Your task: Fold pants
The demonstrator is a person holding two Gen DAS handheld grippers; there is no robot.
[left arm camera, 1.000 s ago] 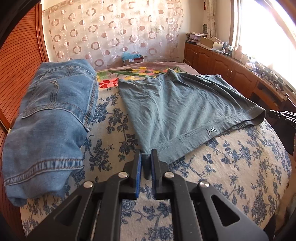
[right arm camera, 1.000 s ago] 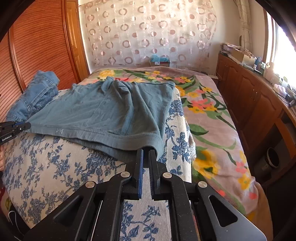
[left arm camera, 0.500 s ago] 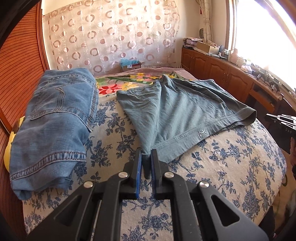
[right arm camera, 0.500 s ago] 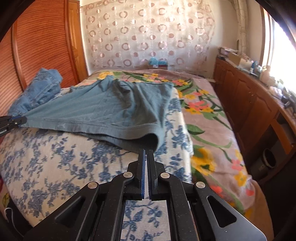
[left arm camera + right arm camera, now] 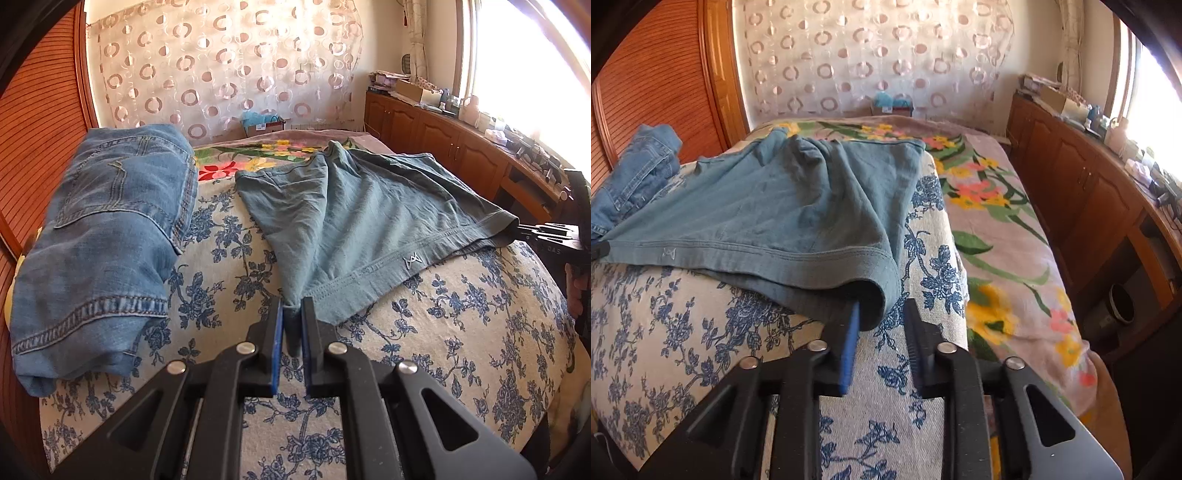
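Teal-grey shorts [image 5: 369, 221] lie spread on the bed, waistband toward me, with a small white logo on the band. My left gripper [image 5: 292, 314] is shut on the waistband's left corner. My right gripper [image 5: 881, 314] is open at the waistband's right corner [image 5: 875, 291]; the cloth rests against its left blue pad [image 5: 849, 339] and the jaws stand apart. The shorts also show in the right wrist view [image 5: 798, 206]. The right gripper shows at the right edge of the left wrist view [image 5: 546, 236].
Folded blue jeans [image 5: 107, 229] lie on the bed's left side, also in the right wrist view [image 5: 635, 173]. A blue-flowered sheet [image 5: 461, 314] covers the near bed, a floral blanket [image 5: 993, 221] lies beyond. Wooden cabinets [image 5: 1082, 192] run along the right. A wooden headboard [image 5: 33, 129] stands at left.
My right gripper has opened and let go of the waistband corner, which now lies loose against its left pad. The left gripper stays shut on its corner; the shorts have settled lower onto the bed.
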